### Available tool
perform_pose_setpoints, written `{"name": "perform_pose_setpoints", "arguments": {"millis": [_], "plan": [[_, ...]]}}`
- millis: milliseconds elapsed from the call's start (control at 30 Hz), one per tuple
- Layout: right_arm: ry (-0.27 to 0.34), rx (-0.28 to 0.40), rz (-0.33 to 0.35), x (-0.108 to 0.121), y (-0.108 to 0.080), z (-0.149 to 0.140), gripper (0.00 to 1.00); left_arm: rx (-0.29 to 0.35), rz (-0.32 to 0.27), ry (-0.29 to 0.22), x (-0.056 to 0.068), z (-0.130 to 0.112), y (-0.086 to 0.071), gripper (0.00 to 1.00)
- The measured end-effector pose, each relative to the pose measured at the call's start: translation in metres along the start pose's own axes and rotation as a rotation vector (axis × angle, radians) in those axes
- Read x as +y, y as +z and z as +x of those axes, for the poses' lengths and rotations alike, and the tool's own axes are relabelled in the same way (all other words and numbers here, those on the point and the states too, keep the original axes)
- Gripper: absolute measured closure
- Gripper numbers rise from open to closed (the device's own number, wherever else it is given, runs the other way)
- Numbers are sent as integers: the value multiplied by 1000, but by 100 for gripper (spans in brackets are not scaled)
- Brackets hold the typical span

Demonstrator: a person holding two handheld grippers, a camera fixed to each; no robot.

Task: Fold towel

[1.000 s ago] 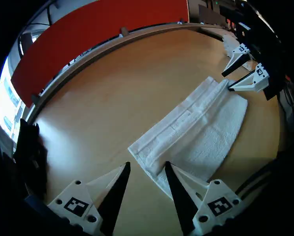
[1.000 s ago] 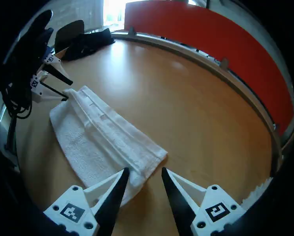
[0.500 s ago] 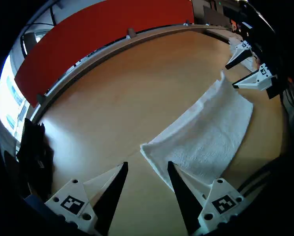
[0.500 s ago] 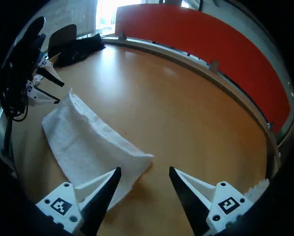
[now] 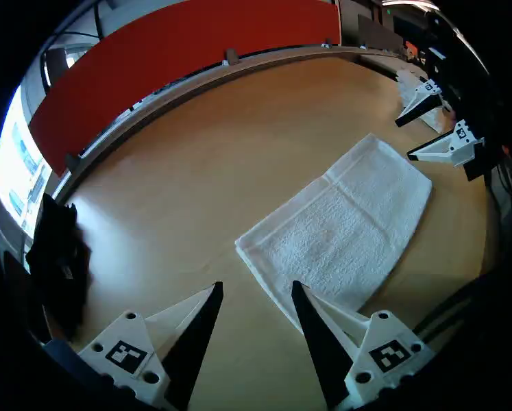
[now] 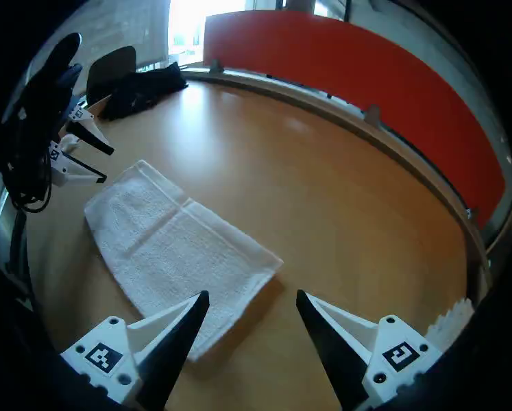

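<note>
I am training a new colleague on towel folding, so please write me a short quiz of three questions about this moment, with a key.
1. True or false: the left tongs and the right tongs are both open, gripping nothing.
2. The white terry towel lies: A) crumpled in a heap; B) flat and folded on the light wooden table; C) draped over a chair.
3. Which colour is the long upright panel behind the table?

Key: 1 true; 2 B; 3 red.
</note>
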State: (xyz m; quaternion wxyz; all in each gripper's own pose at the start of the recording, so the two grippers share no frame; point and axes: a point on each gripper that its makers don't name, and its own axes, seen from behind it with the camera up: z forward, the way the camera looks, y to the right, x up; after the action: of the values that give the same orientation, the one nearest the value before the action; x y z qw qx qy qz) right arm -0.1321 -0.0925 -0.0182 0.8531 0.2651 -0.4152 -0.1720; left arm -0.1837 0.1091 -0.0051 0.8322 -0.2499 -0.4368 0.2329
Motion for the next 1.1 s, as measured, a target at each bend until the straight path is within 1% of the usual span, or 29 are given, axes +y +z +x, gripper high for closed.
{"name": "perform_pose_setpoints", "arguments": {"millis": [267, 467, 667, 867, 1100], "plan": [[11, 5, 3, -11, -17, -15, 1, -8, -5, -65, 16, -21, -15, 27], [21, 4, 3, -19, -31, -28, 2, -22, -8, -101, 28, -40, -25, 27], [38, 7, 3, -28, -40, -37, 1, -26, -7, -135, 38, -51, -34, 27], [44, 8, 9, -33, -43, -43, 1, -23, 0, -174, 42, -55, -40, 26], [32, 8, 22, -36, -39, -43, 1, -23, 20, -226, 43, -64, -47, 26]]}}
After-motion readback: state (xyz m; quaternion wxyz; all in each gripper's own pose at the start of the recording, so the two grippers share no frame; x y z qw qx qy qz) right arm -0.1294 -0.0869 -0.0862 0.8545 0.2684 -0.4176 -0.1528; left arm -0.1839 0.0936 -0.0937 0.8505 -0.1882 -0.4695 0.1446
